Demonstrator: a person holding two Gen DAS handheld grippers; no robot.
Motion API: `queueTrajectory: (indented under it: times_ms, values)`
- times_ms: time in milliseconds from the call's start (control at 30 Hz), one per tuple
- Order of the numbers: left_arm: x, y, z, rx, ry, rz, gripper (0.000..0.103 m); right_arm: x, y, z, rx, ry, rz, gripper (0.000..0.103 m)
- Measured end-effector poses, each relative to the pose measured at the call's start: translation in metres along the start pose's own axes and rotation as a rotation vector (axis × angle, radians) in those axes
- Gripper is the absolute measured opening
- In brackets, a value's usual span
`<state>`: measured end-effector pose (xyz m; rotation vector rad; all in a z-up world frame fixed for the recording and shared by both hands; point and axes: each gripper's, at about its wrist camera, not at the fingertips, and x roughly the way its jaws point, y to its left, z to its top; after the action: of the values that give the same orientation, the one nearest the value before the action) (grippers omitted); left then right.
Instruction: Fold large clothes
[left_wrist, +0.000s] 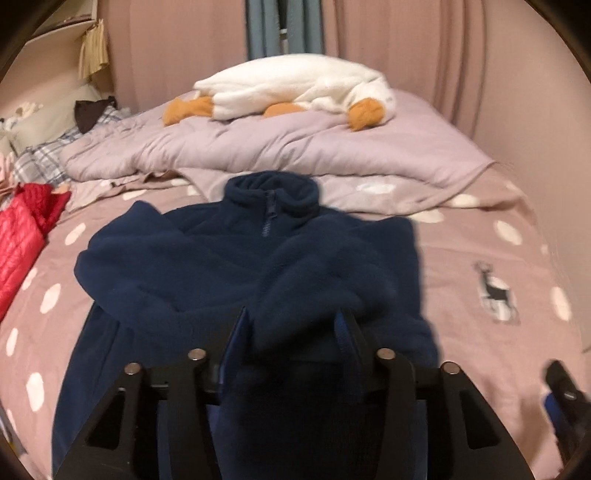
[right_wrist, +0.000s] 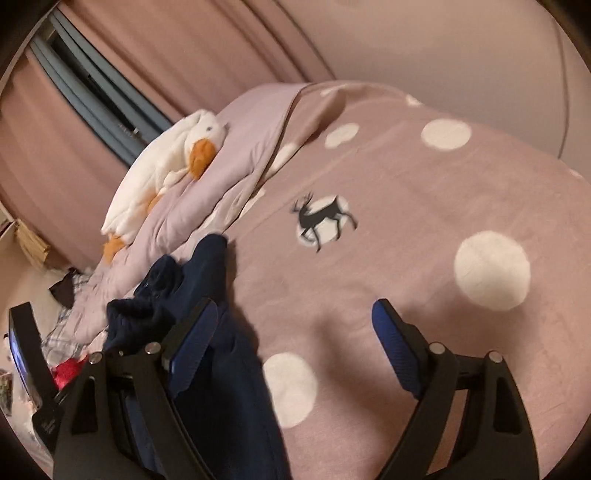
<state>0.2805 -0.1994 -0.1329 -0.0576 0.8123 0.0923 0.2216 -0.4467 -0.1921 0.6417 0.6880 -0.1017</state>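
Observation:
A navy fleece jacket (left_wrist: 236, 266) with a zip collar lies front up on the pink dotted bed sheet (left_wrist: 480, 236). Its sleeves are folded across the chest. My left gripper (left_wrist: 293, 325) is shut on a thick bunch of the jacket's fleece, a sleeve end or hem fold, held over the lower front. My right gripper (right_wrist: 295, 343) is open and empty above the sheet, just right of the jacket's edge (right_wrist: 221, 369). Its tip shows at the lower right of the left wrist view (left_wrist: 561, 398).
A lilac quilt (left_wrist: 280, 147) with a white goose plush (left_wrist: 295, 86) lies across the far side of the bed. A red puffer jacket (left_wrist: 22, 236) lies at the left edge. A deer print (right_wrist: 321, 218) marks the sheet. Curtains and a wall stand behind.

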Motion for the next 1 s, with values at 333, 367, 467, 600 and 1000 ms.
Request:
queueTrajectory:
  times_ms: [333, 367, 467, 600, 1000]
  values:
    - [-0.046, 0.018, 0.013, -0.106, -0.193, 0.020, 0.094, -0.003, -0.009, 0.003, 0.022, -0.047, -0.060, 0.089]
    - [-0.048, 0.024, 0.013, -0.131, -0.201, 0.032, 0.094, -0.004, -0.009, 0.003, 0.017, -0.056, -0.071, 0.089]
    - [-0.050, 0.043, 0.016, -0.176, -0.214, 0.071, 0.094, -0.006, -0.007, 0.004, 0.000, -0.080, -0.101, 0.089]
    - [-0.050, 0.064, 0.016, -0.194, -0.213, 0.093, 0.094, -0.008, -0.002, 0.003, -0.033, -0.092, -0.124, 0.089]
    - [-0.050, 0.221, 0.027, -0.368, -0.203, 0.237, 0.094, -0.011, 0.024, -0.001, -0.084, -0.050, -0.076, 0.093]
